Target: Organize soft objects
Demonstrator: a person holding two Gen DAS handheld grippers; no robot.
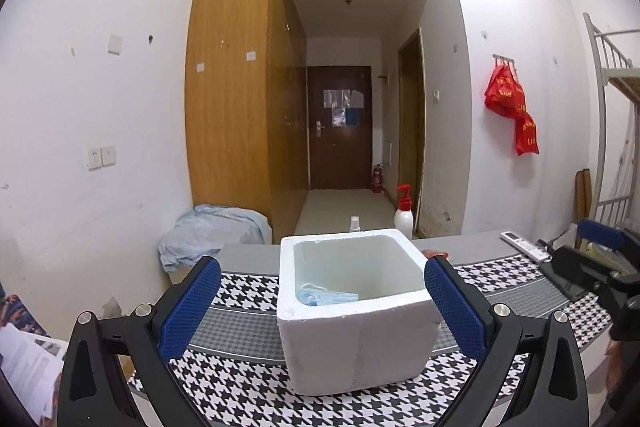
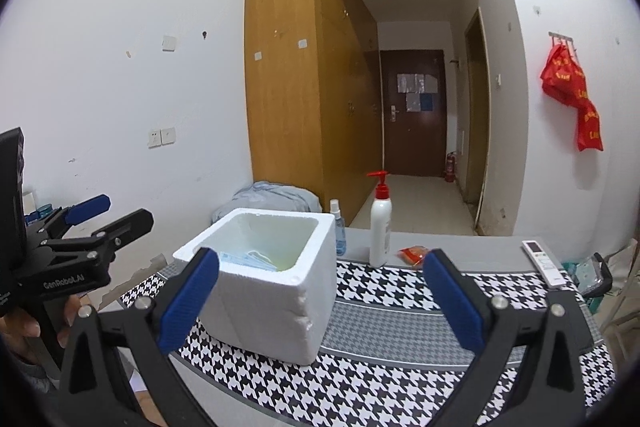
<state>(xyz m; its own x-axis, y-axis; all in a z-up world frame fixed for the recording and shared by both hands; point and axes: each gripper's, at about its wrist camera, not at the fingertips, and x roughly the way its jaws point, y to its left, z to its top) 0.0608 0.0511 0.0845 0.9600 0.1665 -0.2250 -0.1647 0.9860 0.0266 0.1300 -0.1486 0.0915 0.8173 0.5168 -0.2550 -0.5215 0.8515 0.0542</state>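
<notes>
White foam box [image 1: 356, 311], open-topped, upright on houndstooth worktop [image 1: 248, 383], near its left edge; blue face masks [image 1: 326, 297] inside, against near wall. Left hand-held gripper [image 1: 320, 307] spread wide, flanking box, pads clear, holding nothing. Right hand-held gripper [image 2: 320, 301] fully open, empty, over bare cloth right of box. Pump bottle [image 2: 380, 227], spray bottle [image 2: 338, 227], red packet [image 2: 414, 254], remote [image 2: 544, 261] along far edge

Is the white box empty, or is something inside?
Not empty: the foam box stands open-topped, with light blue face masks lying at its bottom.
</notes>
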